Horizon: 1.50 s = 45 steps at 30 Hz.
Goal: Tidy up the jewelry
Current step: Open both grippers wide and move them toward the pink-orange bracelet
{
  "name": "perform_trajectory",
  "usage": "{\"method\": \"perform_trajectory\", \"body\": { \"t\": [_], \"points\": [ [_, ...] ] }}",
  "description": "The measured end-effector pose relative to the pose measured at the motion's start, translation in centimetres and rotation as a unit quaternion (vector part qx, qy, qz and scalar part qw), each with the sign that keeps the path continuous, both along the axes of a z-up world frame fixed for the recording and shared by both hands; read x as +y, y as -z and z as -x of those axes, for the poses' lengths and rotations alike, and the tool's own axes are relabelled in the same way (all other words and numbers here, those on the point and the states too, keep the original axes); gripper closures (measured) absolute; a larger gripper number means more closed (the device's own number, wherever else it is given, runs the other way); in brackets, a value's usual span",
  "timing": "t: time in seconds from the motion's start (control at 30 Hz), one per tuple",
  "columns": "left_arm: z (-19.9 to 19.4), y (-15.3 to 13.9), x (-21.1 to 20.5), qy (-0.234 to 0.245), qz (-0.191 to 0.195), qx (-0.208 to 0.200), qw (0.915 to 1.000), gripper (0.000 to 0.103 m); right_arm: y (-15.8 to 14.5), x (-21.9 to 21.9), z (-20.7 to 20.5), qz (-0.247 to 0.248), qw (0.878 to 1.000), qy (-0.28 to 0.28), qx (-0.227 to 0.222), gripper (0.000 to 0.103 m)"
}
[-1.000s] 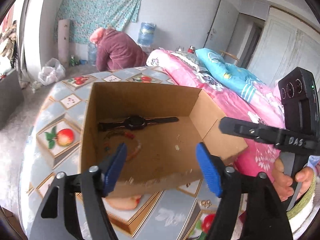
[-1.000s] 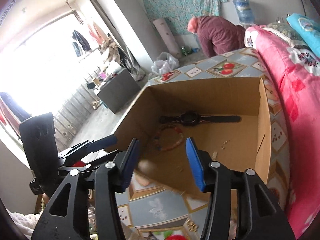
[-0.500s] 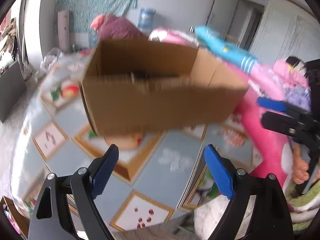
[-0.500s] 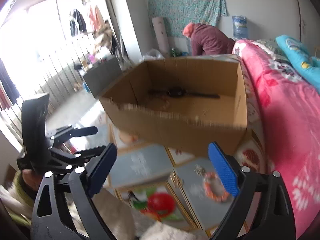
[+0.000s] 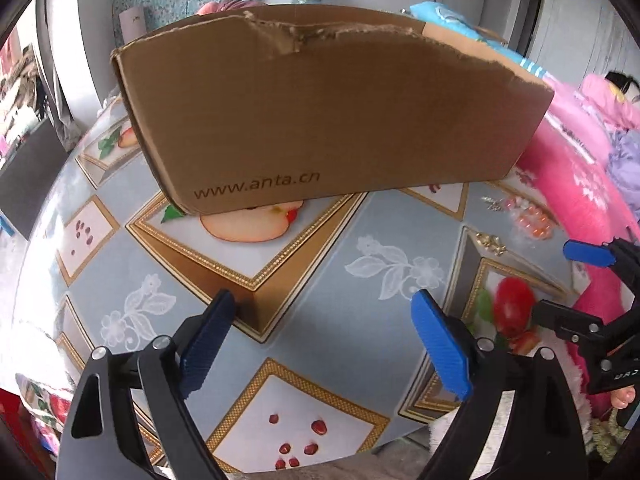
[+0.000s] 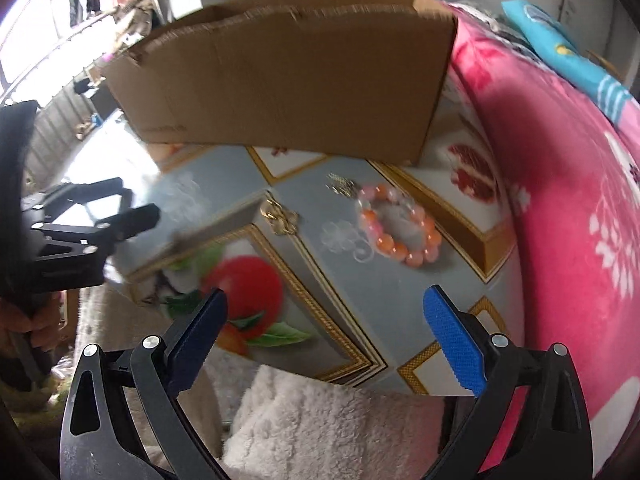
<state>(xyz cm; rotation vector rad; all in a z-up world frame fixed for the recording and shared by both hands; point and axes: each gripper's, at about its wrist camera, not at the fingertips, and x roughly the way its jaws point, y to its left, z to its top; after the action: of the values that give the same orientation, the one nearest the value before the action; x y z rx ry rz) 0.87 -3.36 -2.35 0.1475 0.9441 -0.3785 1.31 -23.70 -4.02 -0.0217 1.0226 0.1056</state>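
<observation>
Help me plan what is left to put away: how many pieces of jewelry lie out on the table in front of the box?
3: an orange bead bracelet, a silvery piece beside it toward the cardboard box, and a gold piece left of it. The box interior is hidden.

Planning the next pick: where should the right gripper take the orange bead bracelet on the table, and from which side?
The bead bracelet lies flat as an open ring, apart from the gold pieces. Probably best: right gripper from above, one of the fingers inside the ring, the other outside, pinching its near arc.
</observation>
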Motion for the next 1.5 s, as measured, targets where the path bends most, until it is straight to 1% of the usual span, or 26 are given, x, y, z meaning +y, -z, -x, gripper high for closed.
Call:
{"method": "perform_trajectory", "body": {
  "t": [0.03, 0.13, 0.2, 0.37, 0.47, 0.53, 0.63, 0.7, 0.8, 0.87, 0.9, 0.93, 0.97, 1.03, 1.07, 1.2, 1.3, 1.37, 1.5],
  "points": [
    [-0.1, 0.1, -0.2, -0.001, -0.010, -0.002, 0.9999, 0.014, 0.2, 0.0, -0.1, 0.002, 1.000, 0.002, 0.003, 0.009],
    [0.0, 0.4, -0.7, -0.002, -0.030, -0.005, 0.9995, 0.011, 0.4, -0.1, -0.1, 0.009, 1.000, 0.001, -0.008, 0.008],
    [-0.1, 0.5, -1.0, -0.007, -0.030, -0.003, 0.9995, 0.006, 0.3, -0.4, 0.0, 0.002, 1.000, 0.002, -0.009, 0.008],
    [-0.3, 0.7, -1.1, -0.009, -0.033, -0.003, 0.9994, 0.006, 0.6, -0.9, 0.0, -0.002, 1.000, -0.012, -0.019, 0.008],
    [-0.2, 0.7, -1.0, -0.008, -0.033, -0.003, 0.9994, 0.006, 0.6, -1.2, 0.2, -0.005, 0.999, -0.035, -0.018, 0.008],
    [-0.2, 0.8, -0.9, -0.006, -0.033, -0.002, 0.9994, 0.005, 0.3, -1.7, 0.4, -0.022, 0.999, -0.040, -0.020, 0.008],
    [-0.2, 0.8, -0.9, -0.006, -0.034, -0.001, 0.9994, 0.005, -0.5, -3.0, 0.3, -0.065, 0.997, -0.025, -0.022, 0.008],
    [-0.2, 0.8, -0.7, -0.005, -0.034, -0.001, 0.9994, 0.005, -1.2, -3.5, 0.2, -0.080, 0.996, -0.024, -0.033, 0.008],
    [-0.2, 0.7, -0.8, -0.003, -0.033, -0.002, 0.9994, 0.005, -2.2, -3.5, 0.1, -0.113, 0.991, -0.046, -0.058, 0.010],
    [-0.2, 0.8, -0.7, -0.002, -0.030, -0.006, 0.9995, 0.005, -2.6, -3.0, -0.2, -0.121, 0.988, -0.065, -0.067, 0.023],
    [-0.1, 0.8, -0.7, -0.002, -0.029, -0.008, 0.9995, 0.005, -2.8, -2.5, -0.3, -0.118, 0.988, -0.076, -0.070, 0.025],
    [-0.1, 0.8, -0.6, -0.001, -0.028, -0.009, 0.9996, 0.005, -2.8, -2.1, -0.4, -0.111, 0.988, -0.085, -0.072, 0.031],
    [0.0, 0.8, -0.6, -0.001, -0.028, -0.011, 0.9996, 0.005, -2.7, -1.4, -0.6, -0.099, 0.988, -0.098, -0.071, 0.039],
    [0.1, 0.8, -0.5, 0.000, -0.026, -0.015, 0.9995, 0.005, -2.5, -0.4, -1.0, -0.089, 0.987, -0.112, -0.066, 0.047],
    [0.2, 0.9, -0.5, -0.001, -0.024, -0.018, 0.9995, 0.005, -2.2, 0.2, -1.3, -0.084, 0.987, -0.122, -0.061, 0.054],
    [0.4, 0.9, -0.4, 0.000, -0.023, -0.022, 0.9995, 0.005, -1.4, 1.5, -2.0, -0.056, 0.989, -0.132, -0.046, 0.065],
    [0.5, 0.9, -0.4, 0.001, -0.022, -0.023, 0.9995, 0.005, -0.9, 1.9, -2.9, -0.038, 0.989, -0.135, -0.038, 0.067],
    [0.6, 0.9, -0.4, 0.002, -0.021, -0.026, 0.9994, 0.005, -0.5, 2.0, -3.3, -0.029, 0.990, -0.134, -0.031, 0.072],
    [0.8, 1.0, -0.3, 0.004, -0.019, -0.031, 0.9993, 0.005, -0.4, 2.6, -3.8, -0.010, 0.990, -0.139, -0.030, 0.076]
  ]
}}
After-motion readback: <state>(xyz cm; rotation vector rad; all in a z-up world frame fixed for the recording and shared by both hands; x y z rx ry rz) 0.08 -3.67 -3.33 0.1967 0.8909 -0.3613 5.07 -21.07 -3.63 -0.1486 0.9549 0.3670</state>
